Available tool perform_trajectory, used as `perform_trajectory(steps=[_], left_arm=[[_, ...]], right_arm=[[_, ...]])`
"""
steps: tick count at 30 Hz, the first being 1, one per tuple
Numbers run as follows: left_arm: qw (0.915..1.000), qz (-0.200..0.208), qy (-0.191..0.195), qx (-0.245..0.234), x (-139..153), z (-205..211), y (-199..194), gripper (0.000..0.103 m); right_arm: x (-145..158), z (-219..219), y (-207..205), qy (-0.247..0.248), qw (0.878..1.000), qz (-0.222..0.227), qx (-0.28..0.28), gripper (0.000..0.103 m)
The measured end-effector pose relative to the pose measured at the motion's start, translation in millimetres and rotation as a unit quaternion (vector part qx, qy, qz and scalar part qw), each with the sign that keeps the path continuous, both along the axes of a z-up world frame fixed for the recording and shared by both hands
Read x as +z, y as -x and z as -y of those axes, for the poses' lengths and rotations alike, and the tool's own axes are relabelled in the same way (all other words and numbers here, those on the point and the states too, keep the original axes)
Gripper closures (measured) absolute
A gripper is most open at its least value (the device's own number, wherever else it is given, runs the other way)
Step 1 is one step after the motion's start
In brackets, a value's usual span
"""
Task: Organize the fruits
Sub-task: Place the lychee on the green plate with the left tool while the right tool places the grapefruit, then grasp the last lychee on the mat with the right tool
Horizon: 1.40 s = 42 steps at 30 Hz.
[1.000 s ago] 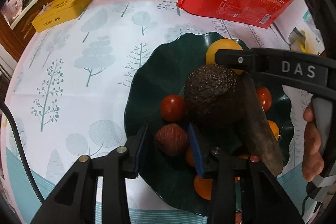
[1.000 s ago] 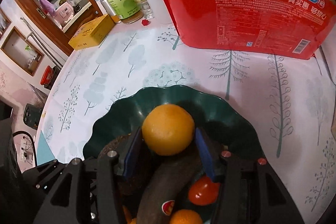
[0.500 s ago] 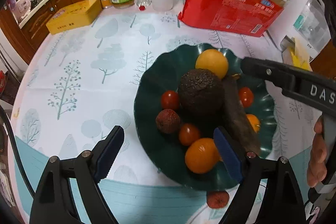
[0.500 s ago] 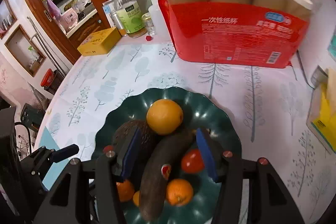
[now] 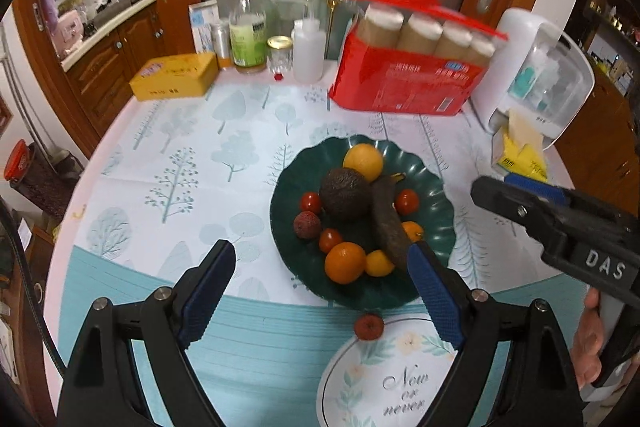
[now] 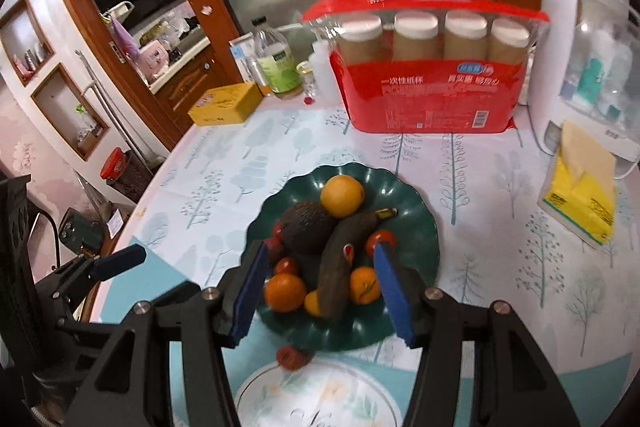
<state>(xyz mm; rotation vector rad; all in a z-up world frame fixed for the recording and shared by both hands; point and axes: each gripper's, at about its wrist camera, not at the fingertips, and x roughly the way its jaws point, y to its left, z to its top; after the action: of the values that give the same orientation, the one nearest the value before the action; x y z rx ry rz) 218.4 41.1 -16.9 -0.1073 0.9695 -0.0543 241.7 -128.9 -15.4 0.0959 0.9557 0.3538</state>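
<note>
Fruits are gathered on the green plate [image 5: 440,227] mid-surface; 1 lychee [image 5: 368,326] is left off it near the front edge. Jaws of left gripper [image 5: 320,291] and right gripper [image 6: 320,291] are held apart, empty, clear of the pile.

Right tool [image 5: 532,193] – "DAS"; placemat [image 5: 404,387] – "Now or never".

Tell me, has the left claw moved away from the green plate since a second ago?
Yes. The left claw has pulled up and back from the green plate, which now looks smaller. Its jaws have just been opening, with nothing between them.
</note>
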Motion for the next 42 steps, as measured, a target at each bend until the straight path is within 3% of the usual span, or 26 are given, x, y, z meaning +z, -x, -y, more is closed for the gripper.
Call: perform_trajectory(steps=[8,16,25,42], left_arm=[[0.9991,0.032,0.000,0.029,28.7,-6.7,49.3,0.012],[0.9980,0.040,0.002,0.050,21.5,-12.5,86.5,0.010],[0.9968,0.024,-0.010,0.075,-26.5,-20.3,104.5,0.010],[0.9933,-0.044,-0.007,0.106,-124.7,-55.1,86.2,0.010]], right_arm=[[24.6,6.4,54.1,-0.019,1.000,0.025,0.002,0.048],[8.9,2.6,93.3,-0.008,1.000,0.027,0.003,0.047],[-39.9,-3.4,109.4,0.020,1.000,0.012,0.000,0.047],[-130.2,-45.3,98.8,0.050,0.998,-0.019,0.019,0.047]])
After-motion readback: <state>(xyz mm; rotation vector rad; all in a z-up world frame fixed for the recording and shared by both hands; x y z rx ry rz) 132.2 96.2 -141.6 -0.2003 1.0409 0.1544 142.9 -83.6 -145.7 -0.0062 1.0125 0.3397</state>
